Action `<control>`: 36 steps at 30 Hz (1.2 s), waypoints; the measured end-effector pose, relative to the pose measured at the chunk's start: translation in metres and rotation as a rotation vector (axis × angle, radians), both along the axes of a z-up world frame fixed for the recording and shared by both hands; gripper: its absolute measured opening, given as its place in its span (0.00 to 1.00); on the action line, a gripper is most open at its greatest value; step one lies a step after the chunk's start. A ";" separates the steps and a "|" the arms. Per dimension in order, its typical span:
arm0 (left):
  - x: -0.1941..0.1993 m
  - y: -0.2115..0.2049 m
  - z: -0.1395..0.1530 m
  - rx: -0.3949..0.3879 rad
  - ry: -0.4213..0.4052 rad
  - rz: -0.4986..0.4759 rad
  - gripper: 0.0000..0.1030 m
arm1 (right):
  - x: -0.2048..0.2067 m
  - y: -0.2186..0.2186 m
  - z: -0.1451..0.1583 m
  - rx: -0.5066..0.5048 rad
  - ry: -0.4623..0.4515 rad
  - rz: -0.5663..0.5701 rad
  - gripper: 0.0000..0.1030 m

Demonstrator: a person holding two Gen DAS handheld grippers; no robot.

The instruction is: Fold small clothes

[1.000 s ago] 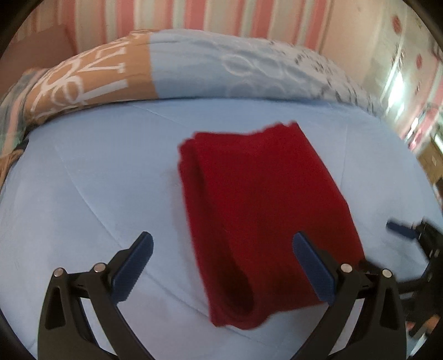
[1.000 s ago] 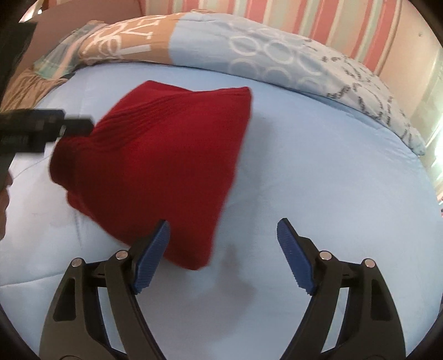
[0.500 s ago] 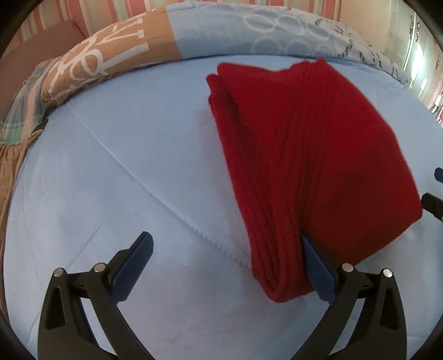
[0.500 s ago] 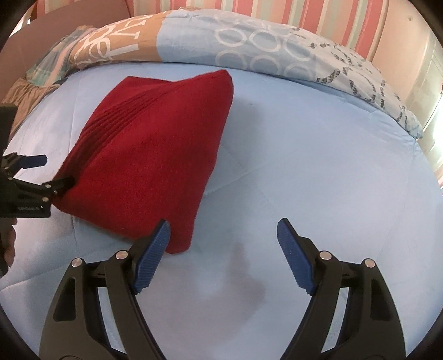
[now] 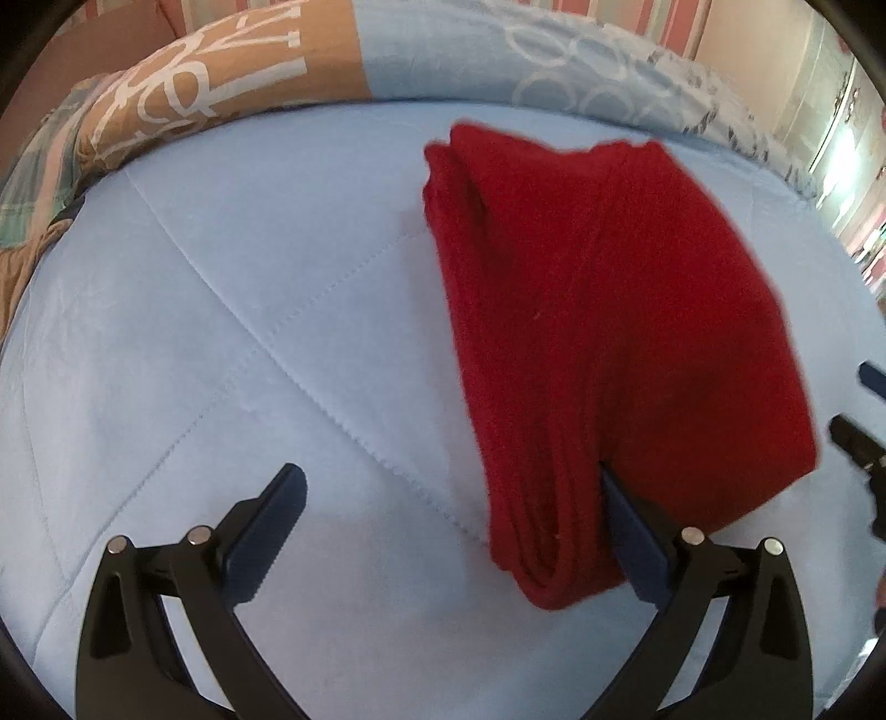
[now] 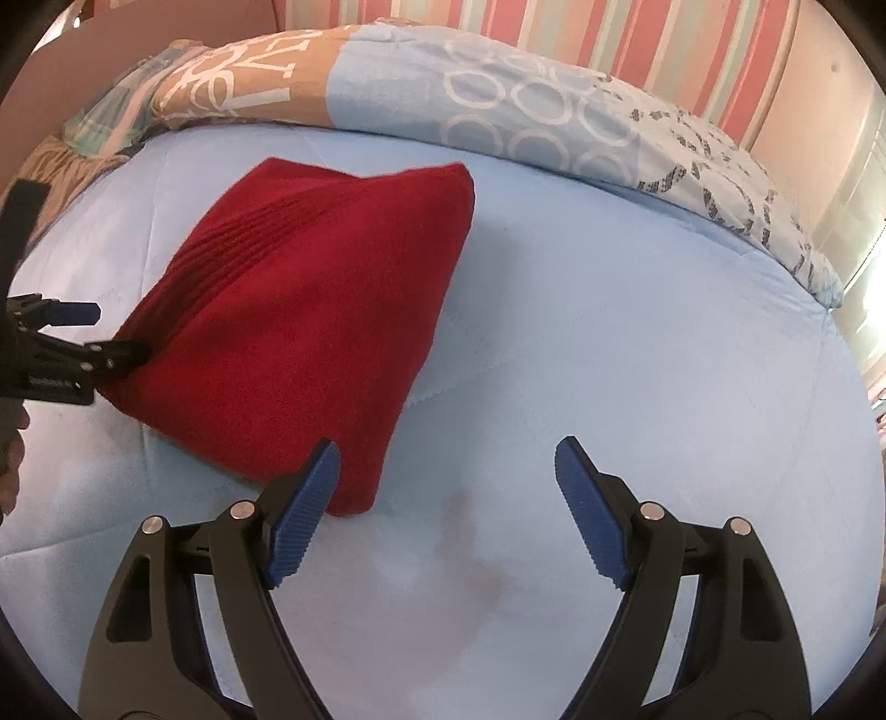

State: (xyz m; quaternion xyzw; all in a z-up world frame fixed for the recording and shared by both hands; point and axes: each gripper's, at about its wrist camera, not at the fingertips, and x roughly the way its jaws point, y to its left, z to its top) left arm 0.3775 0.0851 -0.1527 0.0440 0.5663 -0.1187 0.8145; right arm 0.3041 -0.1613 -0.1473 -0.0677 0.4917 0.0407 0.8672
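1. Presently, the left gripper (image 5: 451, 512) stands wide open, holding nothing; its right finger (image 5: 631, 545) is pushed into the near end of the red knit garment (image 5: 609, 310), between the folded layers, at about 5 o'clock in the left wrist view.
2. The right gripper (image 6: 446, 482) is likewise spread wide and empty; its left finger (image 6: 304, 512) lies just in front of the garment's near corner. Whether it touches cannot be told.
3. The garment rests folded on the light blue quilt (image 5: 221, 332), running from 12 to 5 o'clock in the left view and sitting at 10 o'clock in the right view.
4. Judgement: the fold appears largely made. To finish well, either slide the inserted finger out low and straight so the layers are not dragged open, or close on the whole stacked edge rather than one layer.
5. Surroundings: a patterned duvet (image 6: 498, 111) is bunched along the far edge at 12 o'clock, well apart from the work. A striped wall (image 6: 554, 33) stands behind.
6. Obstruction: none on the quilt nearby; the two tools sit near each other at the garment's near end and could collide.
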 end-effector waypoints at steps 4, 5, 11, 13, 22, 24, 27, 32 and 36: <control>0.002 -0.007 0.017 -0.087 0.013 -0.022 0.98 | -0.002 -0.004 0.005 0.002 -0.011 -0.009 0.83; 0.003 -0.009 0.018 -0.114 0.020 -0.028 0.98 | -0.002 -0.006 0.005 0.001 -0.012 -0.011 0.83; 0.017 -0.025 -0.016 -0.201 0.098 -0.047 0.98 | -0.003 -0.011 0.004 -0.010 -0.023 -0.023 0.83; 0.021 -0.027 -0.028 -0.243 0.149 -0.041 0.98 | -0.003 -0.013 0.002 -0.012 -0.025 -0.024 0.83; 0.035 -0.029 -0.038 -0.359 0.226 -0.017 0.98 | 0.005 -0.019 -0.008 0.013 -0.008 -0.044 0.83; 0.037 -0.042 -0.037 -0.292 0.209 -0.051 0.98 | 0.008 -0.020 -0.009 0.033 -0.003 -0.057 0.83; 0.035 -0.048 -0.036 -0.264 0.191 -0.072 0.98 | 0.011 -0.023 -0.008 0.059 -0.004 -0.070 0.83; 0.031 -0.048 -0.035 -0.254 0.177 -0.076 0.96 | 0.023 -0.040 -0.009 0.240 0.003 -0.134 0.83; 0.030 -0.052 -0.037 -0.226 0.177 -0.072 0.96 | 0.046 -0.042 -0.013 0.351 0.026 -0.159 0.84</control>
